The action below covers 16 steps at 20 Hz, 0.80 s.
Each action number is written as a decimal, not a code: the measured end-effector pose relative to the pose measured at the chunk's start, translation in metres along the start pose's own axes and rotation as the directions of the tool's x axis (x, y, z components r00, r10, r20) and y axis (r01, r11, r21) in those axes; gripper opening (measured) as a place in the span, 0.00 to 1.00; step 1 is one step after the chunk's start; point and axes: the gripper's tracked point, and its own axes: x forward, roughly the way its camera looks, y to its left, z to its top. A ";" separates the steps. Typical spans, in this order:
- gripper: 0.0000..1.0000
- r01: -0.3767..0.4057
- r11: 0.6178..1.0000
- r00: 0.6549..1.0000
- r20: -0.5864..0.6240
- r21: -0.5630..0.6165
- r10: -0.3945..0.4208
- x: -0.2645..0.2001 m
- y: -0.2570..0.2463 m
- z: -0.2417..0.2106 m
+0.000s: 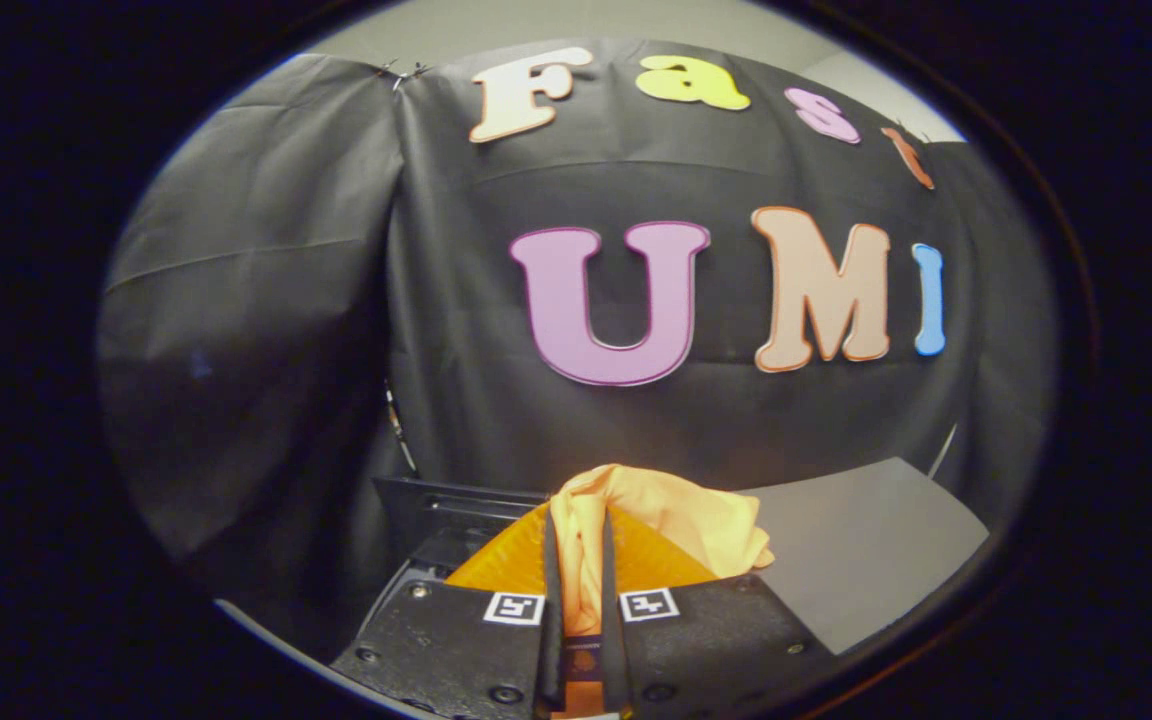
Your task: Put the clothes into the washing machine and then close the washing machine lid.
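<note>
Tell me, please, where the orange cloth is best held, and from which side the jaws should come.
The gripper already pinches the orange cloth on a bunched fold, jaws shut from both sides. That hold looks good: the fabric is gathered thick there, while the loose rest flops ahead over the fingers. The grey surface lies beyond.

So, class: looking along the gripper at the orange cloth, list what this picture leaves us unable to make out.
- Orange cloth, gripper view: lower part hidden between the gripper fingers.
- Dark box-like thing beyond the fingers: cloth and fingers cover most of it, so it cannot be identified.
- Grey surface: what it belongs to is unclear.
</note>
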 end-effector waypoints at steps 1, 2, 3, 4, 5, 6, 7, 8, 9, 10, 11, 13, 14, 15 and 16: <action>0.14 -0.020 1.000 1.000 -0.015 -0.006 0.020 0.005 0.012 -0.004; 0.14 -0.038 0.999 0.999 -0.015 -0.007 0.038 0.010 0.024 -0.006; 0.14 -0.053 0.999 0.998 -0.026 -0.008 0.053 0.014 0.035 -0.011; 0.14 -0.071 0.997 0.997 -0.030 -0.001 0.071 0.020 0.046 -0.014; 0.14 -0.089 0.996 0.995 -0.038 0.005 0.089 0.024 0.057 -0.019; 0.14 -0.104 0.994 0.994 -0.042 0.013 0.104 0.030 0.066 -0.023; 0.14 -0.114 0.993 0.992 -0.050 0.016 0.114 0.034 0.074 -0.028; 0.14 -0.124 0.992 0.991 -0.055 0.021 0.125 0.039 0.081 -0.032; 0.14 -0.137 0.990 0.988 -0.062 0.028 0.138 0.044 0.087 -0.037; 0.14 -0.147 0.988 0.987 -0.063 0.037 0.149 0.049 0.094 -0.041; 0.14 -0.154 0.987 0.985 -0.070 0.045 0.157 0.054 0.099 -0.046; 0.21 -0.139 0.990 0.987 -0.077 0.033 0.141 0.064 0.099 -0.058; 0.29 -0.114 0.993 0.991 -0.064 0.012 0.114 0.068 0.095 -0.059; 0.36 -0.095 0.996 0.995 -0.041 -0.003 0.094 0.071 0.091 -0.056; 0.44 -0.086 0.996 0.996 -0.012 -0.003 0.086 0.071 0.091 -0.051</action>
